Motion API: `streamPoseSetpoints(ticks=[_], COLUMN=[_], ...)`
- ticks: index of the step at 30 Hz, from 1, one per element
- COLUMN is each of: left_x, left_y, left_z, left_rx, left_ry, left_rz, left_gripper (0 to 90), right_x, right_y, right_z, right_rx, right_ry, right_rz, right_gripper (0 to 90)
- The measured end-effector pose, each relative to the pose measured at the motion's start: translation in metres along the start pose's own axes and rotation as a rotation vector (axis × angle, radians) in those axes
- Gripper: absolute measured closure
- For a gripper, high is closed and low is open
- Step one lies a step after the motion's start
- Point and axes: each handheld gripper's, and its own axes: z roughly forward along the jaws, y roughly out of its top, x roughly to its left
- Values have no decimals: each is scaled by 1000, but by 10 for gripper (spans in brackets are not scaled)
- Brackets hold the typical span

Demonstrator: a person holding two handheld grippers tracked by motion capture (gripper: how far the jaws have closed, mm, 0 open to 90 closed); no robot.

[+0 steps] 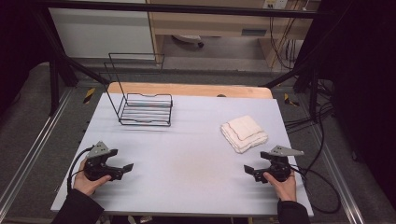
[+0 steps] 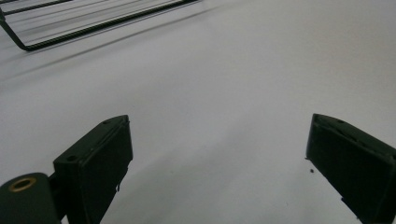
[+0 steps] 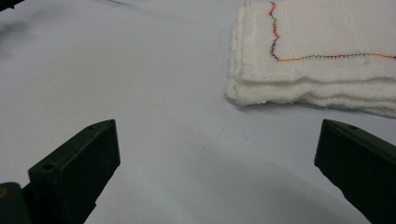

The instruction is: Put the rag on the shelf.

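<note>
Lab test rig: black frame (image 1: 177,8) around table (image 1: 187,158); floor cables (image 1: 322,186); hazard tape (image 1: 88,94)

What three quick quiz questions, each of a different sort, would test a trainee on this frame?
1. True or false: the folded white cloth lies inside the wire rack.
2. Which gripper is nearer the cloth: A) left gripper, B) right gripper?
3. Fill in: both grippers have their jaws ____ over the white table.

Key
1. False. The cloth lies flat on the table, well apart from the rack, on the person's right side.
2. B. The right gripper view shows the cloth just ahead of its jaws.
3. Open, with nothing between them.
</note>
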Motion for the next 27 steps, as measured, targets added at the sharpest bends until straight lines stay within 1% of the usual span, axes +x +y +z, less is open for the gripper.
streamPoseSetpoints(ticks=[9,13,16,20,21,23,24,27], left_x=[0,0,0,0,0,0,0,-1], left_y=[-2,-2,-2,-2,-2,-2,-2,-2], left_z=[0,0,0,0,0,0,0,0], left_rx=[-3,5,-1,-1,0,-1,-1,-1], left_ry=[1,3,2,6,7,8,10,12], left_rz=[-1,7,0,-1,0,-3,-3,-2], left_gripper=[78,79,79,79,79,79,79,80], right_x=[1,4,5,7,8,9,11,12], right_y=[0,3,4,6,8,9,12,16], right_z=[0,2,3,5,7,8,10,14], right_rx=[9,15,16,16,16,15,19,29], right_ry=[-4,-14,-13,-26,-42,-47,-61,-84], right_rz=[-2,-21,-19,-31,-33,-32,-38,-40], right_gripper=[7,6,7,7,8,10,13,28])
